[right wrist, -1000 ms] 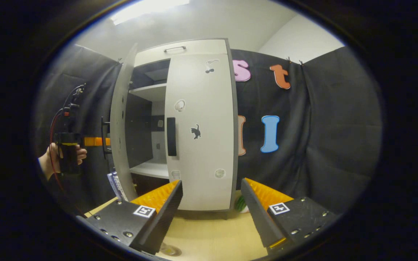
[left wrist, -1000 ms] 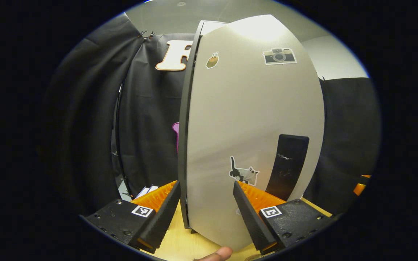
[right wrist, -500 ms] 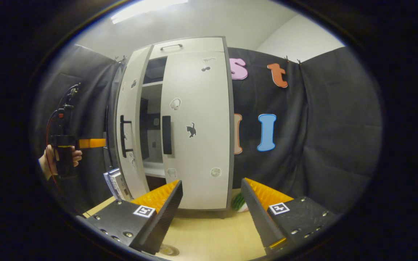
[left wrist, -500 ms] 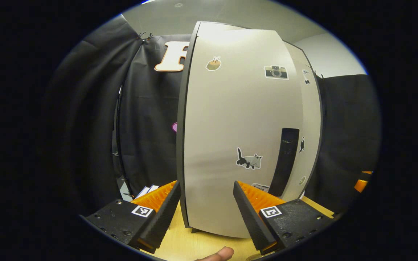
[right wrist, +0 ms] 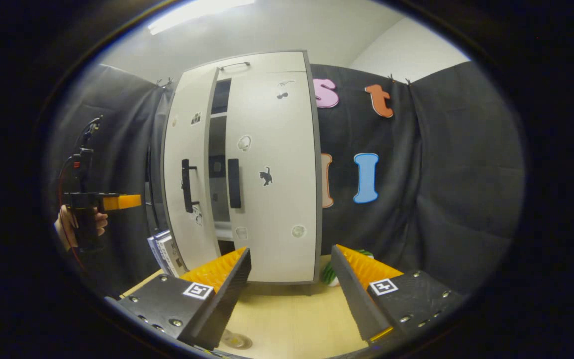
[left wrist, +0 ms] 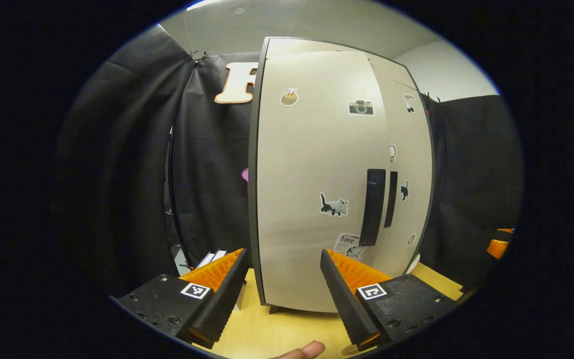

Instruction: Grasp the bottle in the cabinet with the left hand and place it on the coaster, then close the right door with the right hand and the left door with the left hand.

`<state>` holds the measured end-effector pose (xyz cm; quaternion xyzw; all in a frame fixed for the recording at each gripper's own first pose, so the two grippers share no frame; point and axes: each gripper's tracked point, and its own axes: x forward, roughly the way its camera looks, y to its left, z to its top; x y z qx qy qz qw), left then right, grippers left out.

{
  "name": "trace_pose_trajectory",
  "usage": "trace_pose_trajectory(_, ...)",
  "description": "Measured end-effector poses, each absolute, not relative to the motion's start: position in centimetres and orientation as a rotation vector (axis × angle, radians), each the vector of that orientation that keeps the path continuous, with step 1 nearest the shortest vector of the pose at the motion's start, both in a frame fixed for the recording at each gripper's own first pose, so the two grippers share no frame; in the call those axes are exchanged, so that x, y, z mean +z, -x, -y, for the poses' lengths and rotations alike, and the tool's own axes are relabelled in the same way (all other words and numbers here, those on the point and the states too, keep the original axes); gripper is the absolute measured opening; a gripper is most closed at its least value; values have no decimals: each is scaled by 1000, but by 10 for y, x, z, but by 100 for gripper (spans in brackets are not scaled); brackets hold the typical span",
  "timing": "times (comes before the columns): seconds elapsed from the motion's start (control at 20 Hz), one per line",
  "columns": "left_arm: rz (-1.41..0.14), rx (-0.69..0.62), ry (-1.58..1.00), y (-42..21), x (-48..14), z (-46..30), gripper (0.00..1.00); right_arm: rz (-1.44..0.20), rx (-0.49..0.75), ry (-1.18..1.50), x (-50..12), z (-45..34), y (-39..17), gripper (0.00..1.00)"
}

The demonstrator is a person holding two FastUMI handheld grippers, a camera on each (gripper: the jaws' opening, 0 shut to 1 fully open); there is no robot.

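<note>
The pale cabinet (left wrist: 317,174) stands on the wooden table (left wrist: 267,334). Its left door (right wrist: 187,149) is almost closed, with a narrow dark gap beside the closed right door (right wrist: 272,149). The two dark handles (left wrist: 372,207) sit close together. My left gripper (left wrist: 282,294) is open and empty, a short way in front of the left door and not touching it. It also appears at the far left as the left gripper (right wrist: 127,201), held by a hand (right wrist: 65,227). My right gripper (right wrist: 289,294) is open and empty, low before the cabinet. A small round thing (right wrist: 234,340) lies on the table at the bottom edge; I cannot identify it.
Books (right wrist: 165,249) lean beside the cabinet's left side. A green striped object (right wrist: 329,274) sits at the cabinet's right foot. Black cloth walls close in the booth on both sides. A fingertip (left wrist: 304,350) pokes in at the bottom of the left gripper view.
The left door has swung from wide open to nearly closed. The left gripper has come off the door and sits a little farther back. The right gripper has barely moved.
</note>
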<state>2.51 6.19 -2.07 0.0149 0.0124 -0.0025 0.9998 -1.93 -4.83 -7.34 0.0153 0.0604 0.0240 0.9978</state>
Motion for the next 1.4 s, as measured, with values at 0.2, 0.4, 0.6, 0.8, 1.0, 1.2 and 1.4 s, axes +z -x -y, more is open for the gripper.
trace_pose_trajectory(0.2, -46, 10, -16, -2, -30, -61, 92, -141, 3, -38, -74, 52, 25, 98)
trace_pose_trajectory(0.4, -71, 44, -34, 16, -37, -65, 92, -141, -8, -49, -68, 50, 28, 98)
trace_pose_trajectory(0.6, -95, 57, -24, 35, -43, -63, 92, -119, -22, -71, -53, 44, 24, 98)
trace_pose_trajectory(0.8, -109, 70, -26, 52, -46, -62, 93, -101, -45, -53, -42, 38, 22, 98)
trace_pose_trajectory(1.0, -94, 82, -43, 71, -39, -60, 92, -96, -50, -32, -39, 33, 33, 98)
trace_pose_trajectory(1.2, -63, 100, -37, 87, -28, -57, 92, -82, -25, -7, -36, 26, 46, 98)
trace_pose_trajectory(1.4, -16, 85, -50, 96, -14, -46, 92, -49, 13, 2, -31, 14, 54, 98)
